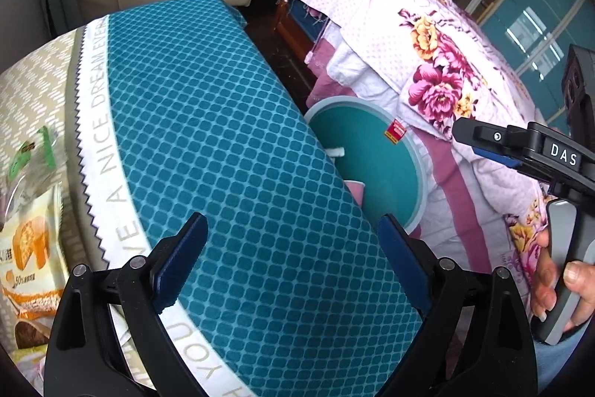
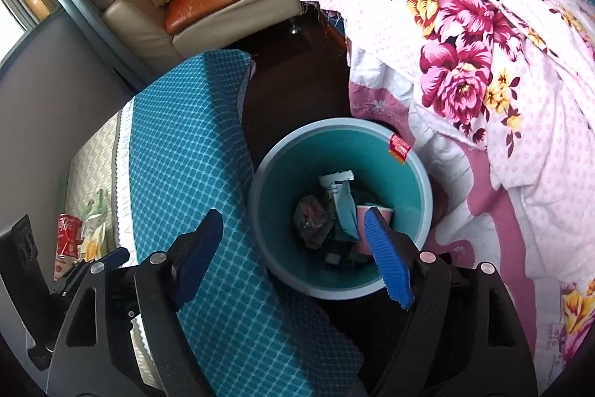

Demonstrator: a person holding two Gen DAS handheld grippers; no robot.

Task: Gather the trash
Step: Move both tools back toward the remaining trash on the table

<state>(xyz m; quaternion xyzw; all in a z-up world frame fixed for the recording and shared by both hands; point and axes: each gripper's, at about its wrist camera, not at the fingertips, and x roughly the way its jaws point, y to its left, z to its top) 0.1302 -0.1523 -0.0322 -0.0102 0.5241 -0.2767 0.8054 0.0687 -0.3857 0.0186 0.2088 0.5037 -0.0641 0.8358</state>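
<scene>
Teal bin [image 2: 297,278] (wrappers inside) beneath right gripper [image 2: 293,248]; left gripper [image 1: 293,263] likewise spread, empty.

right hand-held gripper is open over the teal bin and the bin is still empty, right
Not quite. The right hand-held gripper is open over the teal bin, but the bin is not empty: the right wrist view shows a pale blue wrapper, a pink cup and a dark crumpled wrapper inside.

1. A lived-in home bedroom is showing: a floral quilt [image 2: 483,62] is draping over the bed.
2. A worn armchair [image 2: 208,6] is sitting beyond, and a teal bin [image 2: 416,181] is standing on dark flooring.
</scene>
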